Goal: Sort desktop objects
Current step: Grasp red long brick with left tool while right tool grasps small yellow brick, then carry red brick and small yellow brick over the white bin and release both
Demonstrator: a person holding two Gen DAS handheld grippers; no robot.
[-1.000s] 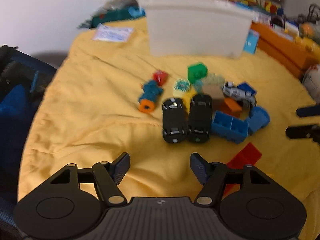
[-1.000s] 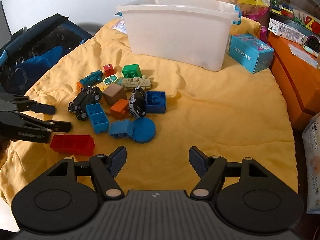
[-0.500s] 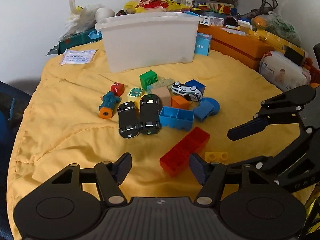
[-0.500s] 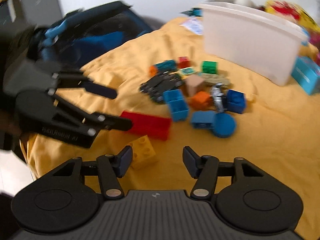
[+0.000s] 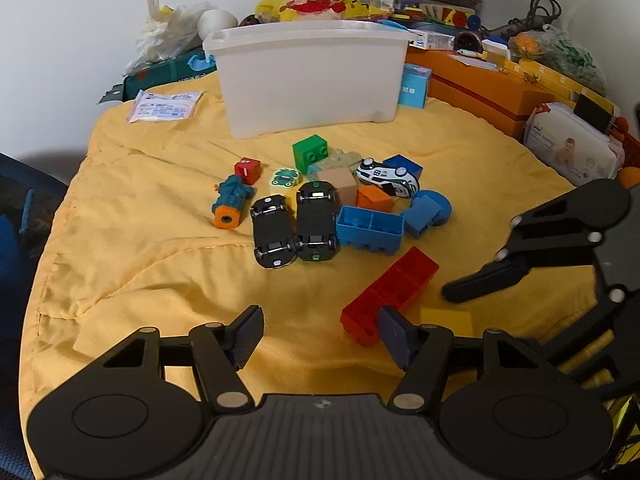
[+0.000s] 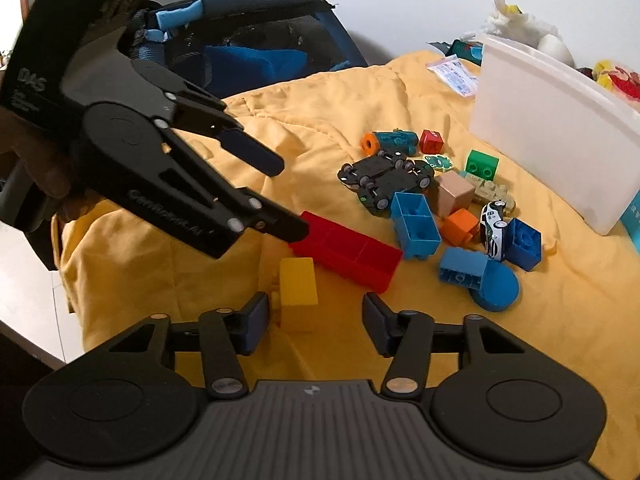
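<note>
A heap of toys lies on the yellow cloth: two black cars [image 5: 294,224], a light blue brick [image 5: 370,228], a green brick [image 5: 310,153], a white car [image 5: 386,178], a long red brick [image 5: 390,294] and a small yellow brick [image 6: 298,292]. A white bin [image 5: 310,80] stands behind them. My left gripper [image 5: 320,336] is open and empty, near the red brick's end. My right gripper [image 6: 312,320] is open, with the yellow brick just ahead of its left finger. Each gripper shows in the other's view, the right one [image 5: 480,284] and the left one [image 6: 280,196].
A dark blue chair [image 6: 256,52] stands left of the table. An orange box [image 5: 480,92], a wet-wipes pack [image 5: 572,144], a blue carton [image 5: 414,84] and clutter line the right and back. A paper packet [image 5: 166,106] lies at the back left.
Both grippers have swung towards each other over the table's near edge. The right gripper has closed in on the yellow brick. No toy has moved.
</note>
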